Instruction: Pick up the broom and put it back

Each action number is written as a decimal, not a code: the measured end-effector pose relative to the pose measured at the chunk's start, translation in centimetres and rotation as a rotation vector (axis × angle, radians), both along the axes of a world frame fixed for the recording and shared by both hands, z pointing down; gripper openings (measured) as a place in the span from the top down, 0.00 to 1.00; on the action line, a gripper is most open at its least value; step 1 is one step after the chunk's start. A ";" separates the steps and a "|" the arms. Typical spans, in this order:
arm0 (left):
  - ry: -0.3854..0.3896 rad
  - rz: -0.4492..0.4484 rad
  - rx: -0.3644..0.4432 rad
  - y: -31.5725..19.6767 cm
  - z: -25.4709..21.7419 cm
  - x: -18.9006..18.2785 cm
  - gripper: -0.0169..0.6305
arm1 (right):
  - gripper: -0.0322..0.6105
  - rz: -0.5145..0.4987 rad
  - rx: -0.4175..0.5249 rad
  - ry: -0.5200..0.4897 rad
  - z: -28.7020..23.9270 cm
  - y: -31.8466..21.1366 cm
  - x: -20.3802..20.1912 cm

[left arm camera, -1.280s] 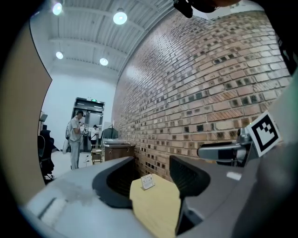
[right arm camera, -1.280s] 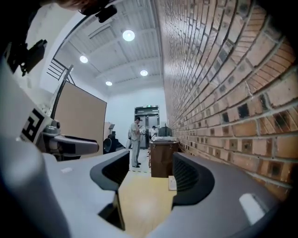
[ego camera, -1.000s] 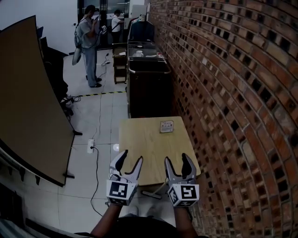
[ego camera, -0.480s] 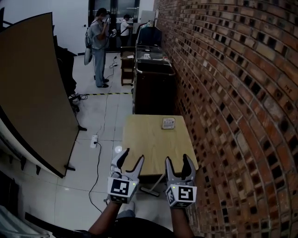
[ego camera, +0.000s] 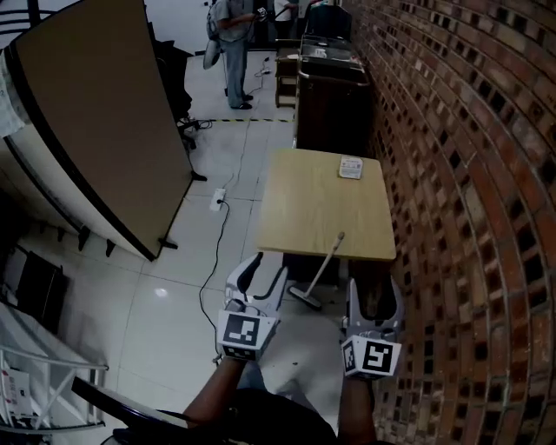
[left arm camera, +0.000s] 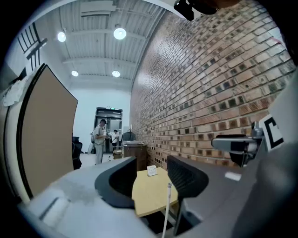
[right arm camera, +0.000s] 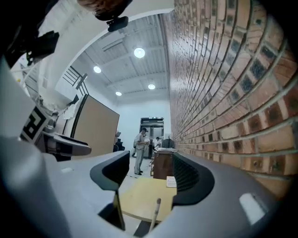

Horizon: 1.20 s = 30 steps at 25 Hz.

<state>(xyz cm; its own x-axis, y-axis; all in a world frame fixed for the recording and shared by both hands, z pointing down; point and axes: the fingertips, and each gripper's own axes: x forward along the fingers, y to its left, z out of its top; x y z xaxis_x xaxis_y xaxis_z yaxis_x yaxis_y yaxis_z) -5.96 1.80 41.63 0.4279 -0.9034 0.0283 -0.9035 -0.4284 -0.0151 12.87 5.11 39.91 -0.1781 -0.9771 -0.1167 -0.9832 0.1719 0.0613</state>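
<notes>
The broom point(ego camera: 320, 271) leans against the near edge of the wooden table point(ego camera: 295, 204), its handle tip at the tabletop and its head on the floor. My left gripper point(ego camera: 265, 269) hovers open and empty just left of the broom head. My right gripper point(ego camera: 373, 291) is open and empty to the broom's right, near the brick wall. Neither touches the broom. In the left gripper view the handle point(left arm camera: 166, 207) rises between the open jaws of the left gripper point(left arm camera: 151, 179), well ahead of them. The right gripper view shows the handle point(right arm camera: 155, 213) ahead of the open right gripper point(right arm camera: 149, 179).
A brick wall point(ego camera: 469, 174) runs along the right. A large brown board point(ego camera: 95, 113) leans at the left, with a cable and power strip point(ego camera: 217, 202) on the tiles. A small box point(ego camera: 351, 167) lies on the table; a dark cabinet point(ego camera: 334, 96) and two people point(ego camera: 230, 26) are beyond.
Both grippers have drawn back from over the table's near edge to a spot in front of it. The broom's handle has come into view between them. The jaws stay open.
</notes>
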 end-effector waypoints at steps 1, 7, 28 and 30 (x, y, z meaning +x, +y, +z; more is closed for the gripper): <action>0.000 0.008 -0.006 1.0 0.0 0.1 0.66 | 0.51 0.011 0.002 0.022 0.0 0.7 -0.1; -0.040 0.054 0.053 3.5 -1.9 -1.5 0.66 | 0.52 0.034 0.030 0.025 -1.9 3.1 -2.6; 0.025 0.023 0.109 3.6 -4.2 -9.4 0.66 | 0.59 0.013 -0.003 0.028 -3.0 2.2 -10.3; 0.022 0.027 0.106 3.5 -4.1 -9.2 0.66 | 0.59 0.015 -0.007 0.029 -2.8 2.2 -10.2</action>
<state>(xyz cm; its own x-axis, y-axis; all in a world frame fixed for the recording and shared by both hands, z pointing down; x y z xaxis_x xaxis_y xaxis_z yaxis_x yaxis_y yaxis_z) -15.13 5.29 37.57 0.4511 -0.8892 -0.0764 -0.8925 -0.4492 -0.0414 2.72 7.33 37.07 -0.1669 -0.9804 -0.1044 -0.9834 0.1580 0.0890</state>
